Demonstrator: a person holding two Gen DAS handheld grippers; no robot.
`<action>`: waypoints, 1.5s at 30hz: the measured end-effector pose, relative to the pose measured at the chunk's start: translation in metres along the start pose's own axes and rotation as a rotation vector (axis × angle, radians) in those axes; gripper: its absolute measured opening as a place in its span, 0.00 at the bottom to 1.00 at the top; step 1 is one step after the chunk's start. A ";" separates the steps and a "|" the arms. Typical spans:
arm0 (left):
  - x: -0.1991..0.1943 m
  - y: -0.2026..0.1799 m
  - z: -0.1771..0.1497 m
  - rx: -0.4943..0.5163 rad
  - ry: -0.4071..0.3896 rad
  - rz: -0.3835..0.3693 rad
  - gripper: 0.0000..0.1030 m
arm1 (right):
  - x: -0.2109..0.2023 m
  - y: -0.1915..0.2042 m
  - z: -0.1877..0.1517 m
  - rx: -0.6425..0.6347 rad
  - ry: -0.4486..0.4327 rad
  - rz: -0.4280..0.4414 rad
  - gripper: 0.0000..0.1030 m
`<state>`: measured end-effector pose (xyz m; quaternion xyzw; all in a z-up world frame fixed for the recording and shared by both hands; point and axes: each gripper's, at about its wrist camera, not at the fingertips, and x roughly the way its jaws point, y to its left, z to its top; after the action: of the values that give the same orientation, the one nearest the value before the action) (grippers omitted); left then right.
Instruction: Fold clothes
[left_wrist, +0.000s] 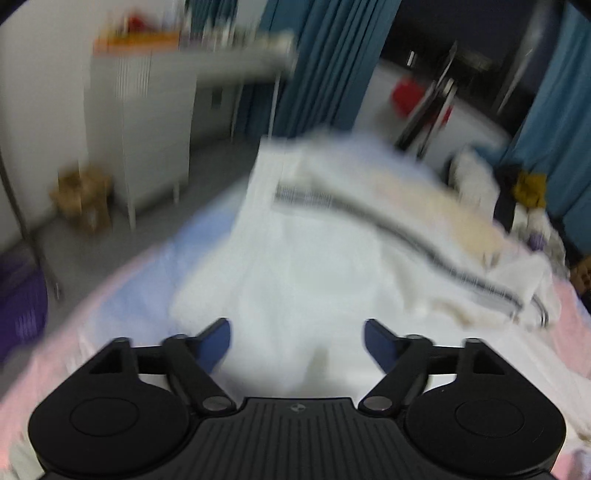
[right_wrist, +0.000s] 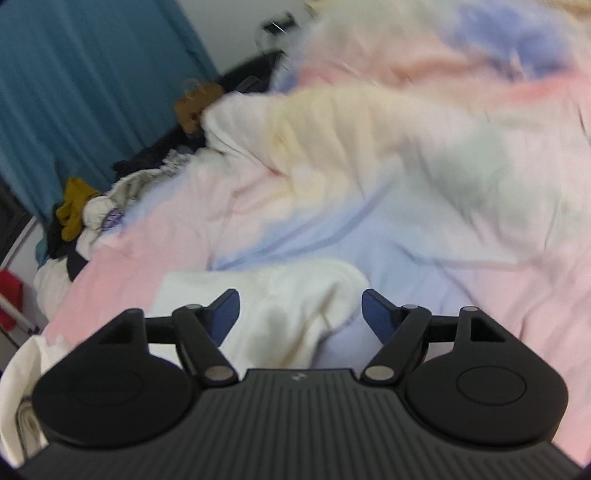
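Note:
A white garment (left_wrist: 295, 266) with a dark striped band (left_wrist: 406, 240) lies spread on the pastel bedspread (left_wrist: 122, 288). My left gripper (left_wrist: 297, 345) is open and empty, just above the garment's near part. In the right wrist view a white piece of the garment (right_wrist: 280, 317) lies on the bedspread (right_wrist: 406, 258) between the blue pads (right_wrist: 223, 314). My right gripper (right_wrist: 300, 314) is open, close over that white cloth. Both views are blurred by motion.
A pile of mixed clothes (left_wrist: 528, 206) sits at the bed's far right; it also shows in the right wrist view (right_wrist: 85, 206). White cabinet (left_wrist: 140, 122), cardboard box (left_wrist: 83, 197) and purple basket (left_wrist: 20, 306) stand left. Teal curtains (left_wrist: 325, 62) hang behind.

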<state>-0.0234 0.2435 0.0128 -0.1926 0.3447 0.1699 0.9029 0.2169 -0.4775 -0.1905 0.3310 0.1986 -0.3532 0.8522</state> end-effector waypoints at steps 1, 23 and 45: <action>-0.006 -0.006 0.001 0.018 -0.048 -0.002 0.85 | -0.009 0.006 0.002 -0.020 -0.027 0.027 0.74; 0.146 -0.319 -0.009 0.680 -0.162 -0.251 0.92 | -0.084 0.110 -0.057 -0.340 0.050 0.537 0.74; 0.350 -0.581 -0.123 1.024 -0.063 -0.134 0.54 | -0.012 0.115 -0.084 -0.220 0.139 0.432 0.74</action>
<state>0.4099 -0.2575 -0.1781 0.2575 0.3431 -0.0731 0.9004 0.2845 -0.3520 -0.1937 0.2946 0.2188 -0.1156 0.9230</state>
